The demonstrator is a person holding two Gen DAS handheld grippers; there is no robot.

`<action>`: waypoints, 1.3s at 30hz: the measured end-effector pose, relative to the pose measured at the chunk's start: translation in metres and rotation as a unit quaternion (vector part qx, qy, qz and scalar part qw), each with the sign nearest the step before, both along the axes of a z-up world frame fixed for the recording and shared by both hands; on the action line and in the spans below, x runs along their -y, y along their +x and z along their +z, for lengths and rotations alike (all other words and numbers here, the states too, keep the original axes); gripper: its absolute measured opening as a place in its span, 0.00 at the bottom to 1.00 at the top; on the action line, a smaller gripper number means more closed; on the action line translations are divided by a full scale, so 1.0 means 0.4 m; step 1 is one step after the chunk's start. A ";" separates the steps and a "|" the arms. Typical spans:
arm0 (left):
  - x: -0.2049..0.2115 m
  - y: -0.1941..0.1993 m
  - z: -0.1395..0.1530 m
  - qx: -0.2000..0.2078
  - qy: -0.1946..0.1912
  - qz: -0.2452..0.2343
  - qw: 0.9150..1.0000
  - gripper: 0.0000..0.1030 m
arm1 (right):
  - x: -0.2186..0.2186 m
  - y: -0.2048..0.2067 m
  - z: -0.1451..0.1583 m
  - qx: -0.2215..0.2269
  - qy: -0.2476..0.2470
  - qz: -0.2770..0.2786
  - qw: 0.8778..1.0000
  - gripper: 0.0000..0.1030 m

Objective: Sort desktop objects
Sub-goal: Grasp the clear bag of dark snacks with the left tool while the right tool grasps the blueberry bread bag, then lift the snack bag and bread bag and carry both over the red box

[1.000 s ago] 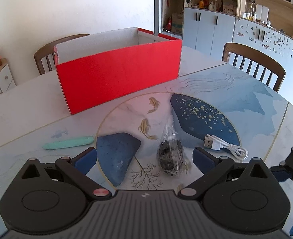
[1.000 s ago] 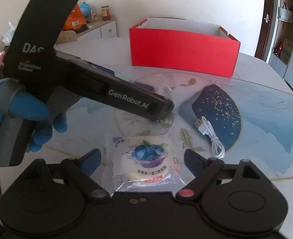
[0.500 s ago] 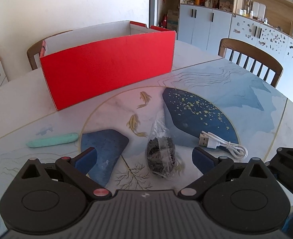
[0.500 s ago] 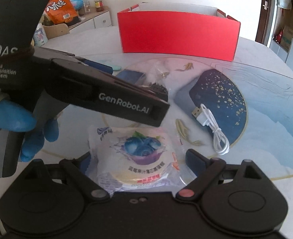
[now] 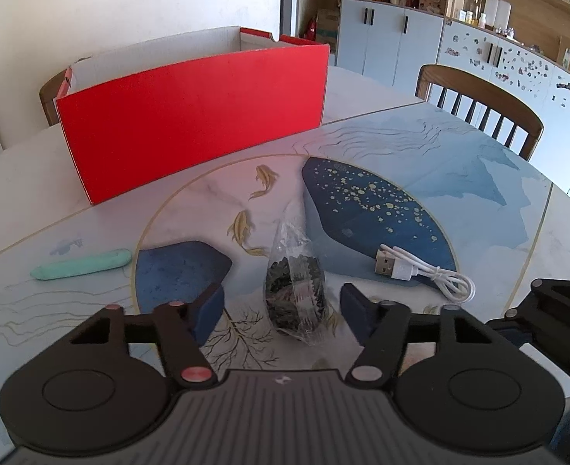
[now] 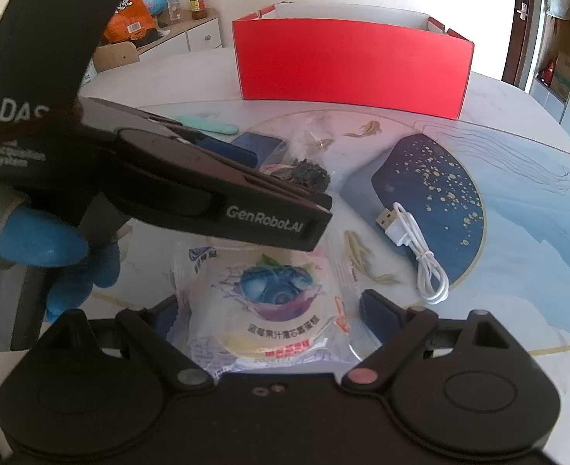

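Note:
A clear bag of dark bits (image 5: 294,294) lies on the table between the fingers of my left gripper (image 5: 283,308). Its jaws are closing, with a gap still showing on each side of the bag. In the right wrist view that gripper's black body (image 6: 246,209) reaches over the same bag (image 6: 304,172), held by a blue-gloved hand (image 6: 33,248). A round snack packet with a blueberry picture (image 6: 277,302) lies flat between the wide-set fingers of my right gripper (image 6: 271,316), its wrapper edges beside the pads. The red box (image 5: 192,124) stands open at the back.
A coiled white USB cable (image 5: 420,271) lies right of the bag, and a mint-green stick (image 5: 81,265) lies to its left. A wooden chair (image 5: 482,104) stands at the table's far right edge, another behind the box. Part of the right gripper's body (image 5: 556,310) shows at the right.
The left gripper's fingers have drawn much closer together on either side of the bag. The snack packet now sits deeper between the right gripper's fingers.

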State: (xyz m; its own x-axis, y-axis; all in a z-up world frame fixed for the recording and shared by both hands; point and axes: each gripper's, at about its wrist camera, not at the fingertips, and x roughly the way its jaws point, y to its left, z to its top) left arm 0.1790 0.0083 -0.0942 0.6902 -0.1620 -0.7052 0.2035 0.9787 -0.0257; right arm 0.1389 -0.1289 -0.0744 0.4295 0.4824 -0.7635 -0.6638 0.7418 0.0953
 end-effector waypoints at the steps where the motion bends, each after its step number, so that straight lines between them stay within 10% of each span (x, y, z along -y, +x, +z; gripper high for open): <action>1: -0.001 0.002 -0.002 -0.002 -0.001 0.001 1.000 0.58 | 0.000 0.000 0.000 0.000 0.000 0.001 1.000 0.89; 14: 0.004 0.007 -0.003 -0.004 -0.001 -0.009 1.000 0.31 | 0.010 0.006 0.015 0.005 -0.004 -0.006 1.000 0.67; 39: -0.011 -0.032 0.124 0.006 -0.019 0.013 1.000 0.28 | 0.040 0.018 0.124 0.029 -0.006 -0.012 0.999 0.65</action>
State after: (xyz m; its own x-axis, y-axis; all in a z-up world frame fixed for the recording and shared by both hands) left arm 0.1662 0.0129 -0.0446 0.7028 -0.1697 -0.6909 0.1780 0.9822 -0.0602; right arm 0.1460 -0.1448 -0.0247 0.4848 0.4625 -0.7423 -0.6505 0.7581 0.0475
